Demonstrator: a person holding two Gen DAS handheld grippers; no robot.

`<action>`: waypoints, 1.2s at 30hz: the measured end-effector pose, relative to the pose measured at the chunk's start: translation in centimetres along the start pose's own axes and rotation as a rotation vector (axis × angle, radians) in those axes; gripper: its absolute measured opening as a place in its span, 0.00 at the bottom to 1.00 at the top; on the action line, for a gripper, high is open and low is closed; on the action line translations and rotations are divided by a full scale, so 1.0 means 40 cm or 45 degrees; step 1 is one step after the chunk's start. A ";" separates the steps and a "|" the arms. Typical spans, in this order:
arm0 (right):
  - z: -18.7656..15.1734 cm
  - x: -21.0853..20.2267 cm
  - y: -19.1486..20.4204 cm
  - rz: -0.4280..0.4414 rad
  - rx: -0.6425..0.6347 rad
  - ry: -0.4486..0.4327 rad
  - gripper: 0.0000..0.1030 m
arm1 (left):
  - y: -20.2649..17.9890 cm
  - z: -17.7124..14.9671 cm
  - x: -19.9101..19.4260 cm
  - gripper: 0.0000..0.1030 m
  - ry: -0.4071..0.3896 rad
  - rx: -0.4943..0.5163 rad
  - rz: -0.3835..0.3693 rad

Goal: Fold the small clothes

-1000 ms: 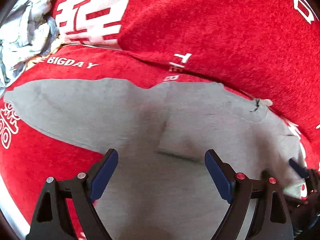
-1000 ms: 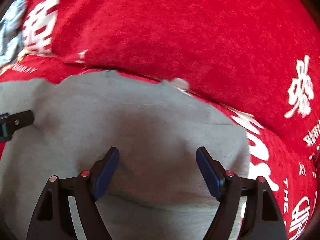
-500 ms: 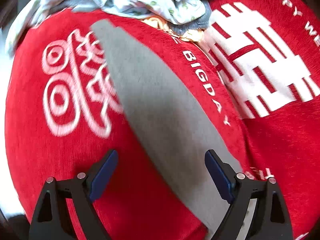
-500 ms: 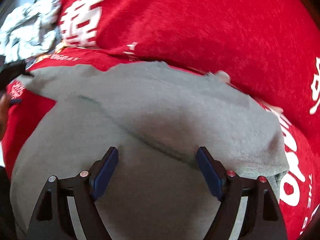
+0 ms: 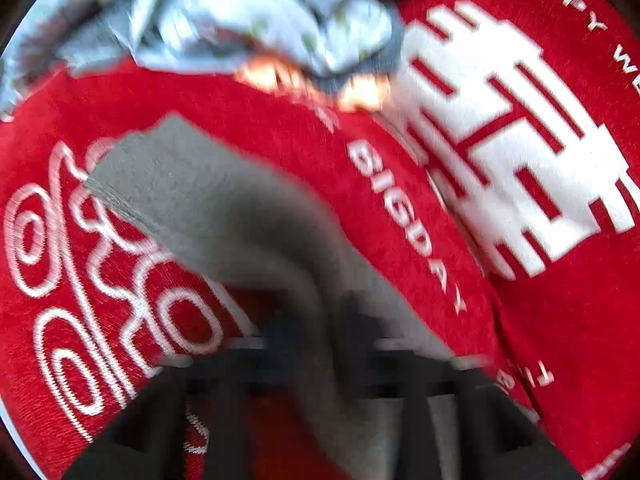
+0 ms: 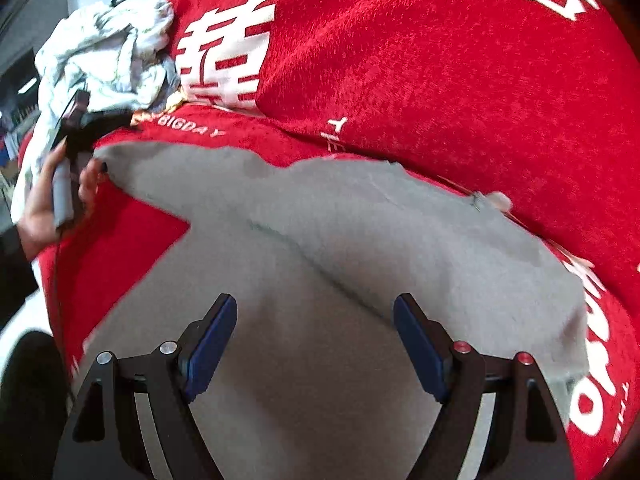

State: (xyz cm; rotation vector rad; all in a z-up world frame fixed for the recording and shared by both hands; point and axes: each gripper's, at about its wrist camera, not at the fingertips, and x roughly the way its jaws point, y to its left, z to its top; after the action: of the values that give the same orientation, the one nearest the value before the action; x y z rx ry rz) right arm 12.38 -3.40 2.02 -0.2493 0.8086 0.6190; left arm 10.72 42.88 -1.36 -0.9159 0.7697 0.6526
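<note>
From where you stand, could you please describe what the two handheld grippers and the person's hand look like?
The right gripper has a black angular frame, dark blue finger pads, silver pivot pins on one side and red on the other. The left gripper is blurred, black. The left hand is bare-skinned; no cables show.

Bright, even light; left wrist view heavily motion-blurred, right sharp, edges fisheye-bent.

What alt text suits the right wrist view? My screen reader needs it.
An open right claw hovers over a grey garment spread on a red printed cover. At far left, a hand grips the left claw at the sleeve end, near a pale clothes pile.
</note>
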 end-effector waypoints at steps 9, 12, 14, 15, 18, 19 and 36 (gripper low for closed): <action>0.163 0.255 0.036 -0.021 0.137 0.149 0.81 | -0.077 -0.032 -0.120 0.17 -0.178 0.182 -0.030; 0.185 0.311 0.081 -0.033 0.082 0.174 0.81 | -0.141 -0.058 -0.177 0.17 -0.240 0.299 -0.052; 0.187 0.356 0.122 -0.130 -0.018 0.219 0.87 | -0.175 -0.073 -0.202 0.16 -0.247 0.339 -0.082; 0.188 0.369 0.143 -0.176 -0.092 0.243 0.91 | -0.190 -0.082 -0.212 0.17 -0.251 0.358 -0.088; 0.199 0.351 0.167 -0.181 -0.160 0.219 0.91 | -0.256 -0.121 -0.240 0.16 -0.264 0.449 -0.091; 0.197 0.332 0.155 -0.171 -0.136 0.200 0.91 | -0.285 -0.142 -0.247 0.16 -0.256 0.492 -0.099; -0.154 -0.128 -0.408 -0.402 0.577 -0.032 0.91 | -0.874 -0.838 -0.175 0.16 0.159 1.122 -0.323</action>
State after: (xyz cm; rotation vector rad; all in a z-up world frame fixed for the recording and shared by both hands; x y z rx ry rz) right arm 15.85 -21.25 1.28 0.0466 0.8415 0.1332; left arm 23.72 -3.58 6.75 -0.2292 0.9171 -0.0037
